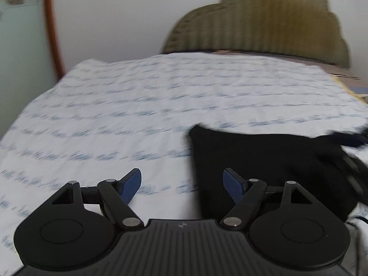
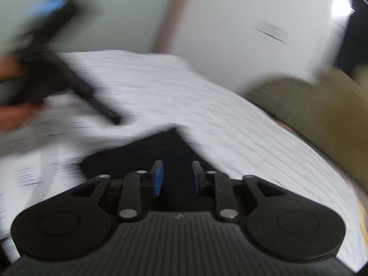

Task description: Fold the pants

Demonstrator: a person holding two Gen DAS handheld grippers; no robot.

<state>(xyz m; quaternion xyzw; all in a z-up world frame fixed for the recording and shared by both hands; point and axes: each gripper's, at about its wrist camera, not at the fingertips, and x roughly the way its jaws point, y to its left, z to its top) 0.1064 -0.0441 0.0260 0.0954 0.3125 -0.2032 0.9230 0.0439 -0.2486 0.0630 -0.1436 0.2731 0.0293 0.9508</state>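
Note:
Black pants (image 1: 253, 168) lie in a folded, flat bundle on the white printed bedsheet (image 1: 138, 105). My left gripper (image 1: 181, 171) stands open just left of the bundle's near-left edge, its blue pads wide apart with only sheet between them. In the right wrist view the pants (image 2: 138, 154) lie directly under and ahead of my right gripper (image 2: 177, 163). Its blue pads stand a little apart, with no cloth pinched between them. The left gripper (image 2: 69, 85) shows as a blurred black shape held by a hand at the upper left.
An olive quilted headboard (image 1: 264, 23) rises behind the bed against a white wall. A brown wooden frame (image 1: 51, 27) stands at the far left. The sheet (image 2: 230, 126) stretches away beyond the pants. Both views are motion-blurred.

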